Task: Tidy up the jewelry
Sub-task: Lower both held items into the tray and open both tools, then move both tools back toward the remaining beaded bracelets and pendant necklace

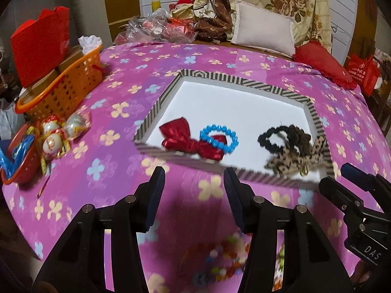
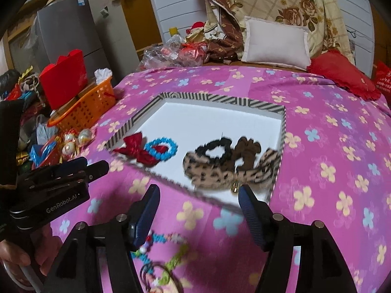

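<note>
A striped-rim box with a white floor lies on the pink flowered cloth. Inside it lie a red bow, a blue bead bracelet, a black scrunchie, a brown scrunchie and a leopard bow. My left gripper is open and empty in front of the box. My right gripper is open and empty at the box's near rim. Blurred colourful bead bracelets lie on the cloth under the grippers.
An orange basket with a red box stands at the left. Wrapped ornaments lie beside it. A white pillow and a red cushion lie behind. The right gripper's body shows at the left view's right edge.
</note>
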The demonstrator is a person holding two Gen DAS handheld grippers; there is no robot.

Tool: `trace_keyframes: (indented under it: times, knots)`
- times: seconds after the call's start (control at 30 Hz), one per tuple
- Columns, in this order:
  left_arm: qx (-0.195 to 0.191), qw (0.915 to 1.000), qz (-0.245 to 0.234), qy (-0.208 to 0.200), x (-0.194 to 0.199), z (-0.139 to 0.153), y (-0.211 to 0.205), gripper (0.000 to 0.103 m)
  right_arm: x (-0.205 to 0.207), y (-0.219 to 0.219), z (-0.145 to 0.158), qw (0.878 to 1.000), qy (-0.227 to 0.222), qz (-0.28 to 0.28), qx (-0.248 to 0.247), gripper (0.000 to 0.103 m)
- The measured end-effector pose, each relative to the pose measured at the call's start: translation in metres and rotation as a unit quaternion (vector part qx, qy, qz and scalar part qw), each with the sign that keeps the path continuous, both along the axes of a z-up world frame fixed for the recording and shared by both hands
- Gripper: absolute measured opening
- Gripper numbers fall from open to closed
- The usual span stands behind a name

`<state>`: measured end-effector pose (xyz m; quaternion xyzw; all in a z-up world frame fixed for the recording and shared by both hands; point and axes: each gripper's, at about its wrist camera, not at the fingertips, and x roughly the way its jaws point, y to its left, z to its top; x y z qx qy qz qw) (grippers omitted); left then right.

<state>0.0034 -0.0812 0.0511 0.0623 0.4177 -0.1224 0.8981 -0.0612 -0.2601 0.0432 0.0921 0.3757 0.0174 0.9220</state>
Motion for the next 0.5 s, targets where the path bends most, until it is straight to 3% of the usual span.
trace_keyframes:
  times: [0.5]
  knots:
    - [0.0,0.9998,0.017,0.003,-0.054,-0.01,0.033,0.05,-0.047,0.018,-0.009,1.0,0.011,0.008,0.003,0.064]
